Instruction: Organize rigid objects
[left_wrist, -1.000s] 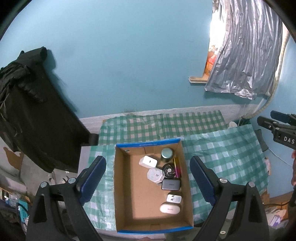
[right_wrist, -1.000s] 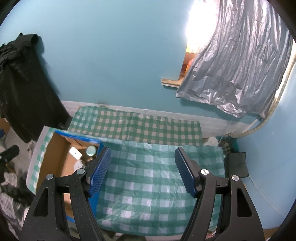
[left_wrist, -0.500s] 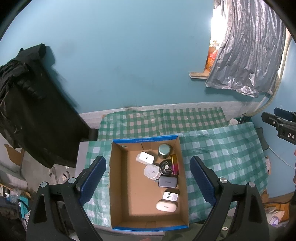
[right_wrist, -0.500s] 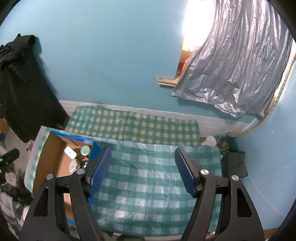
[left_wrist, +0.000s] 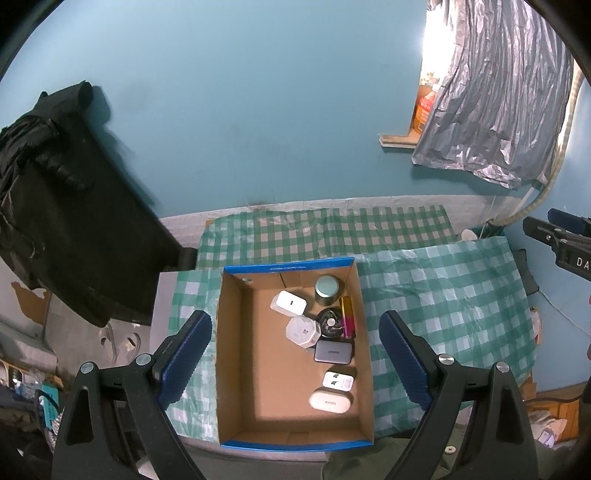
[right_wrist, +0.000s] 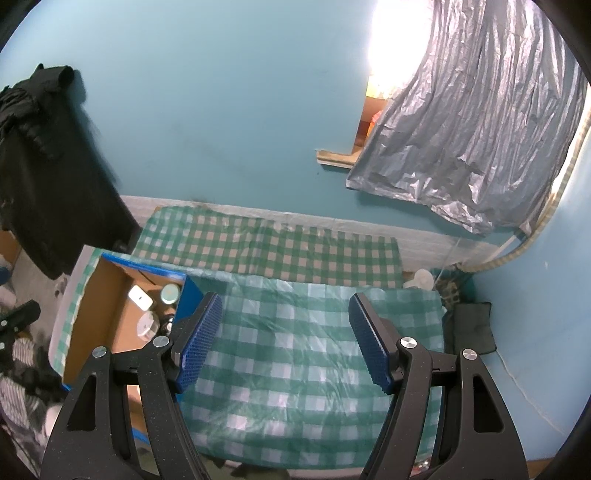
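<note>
Left gripper (left_wrist: 295, 354) jaws spread, empty, above cardboard box (left_wrist: 236, 369) on green checked cloth (left_wrist: 443, 295), small rigid items along box's right wall, white charger (left_wrist: 289, 302), grey power bank (left_wrist: 333, 351), right gripper (right_wrist: 286, 339) jaws apart, empty, over bare cloth right of box

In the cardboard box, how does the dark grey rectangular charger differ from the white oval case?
The dark grey rectangular charger is dark and boxy; the white oval case is pale with rounded ends. The charger lies mid-box, the case nearer the camera. Both lie flat along the right wall of the cardboard box.
</note>
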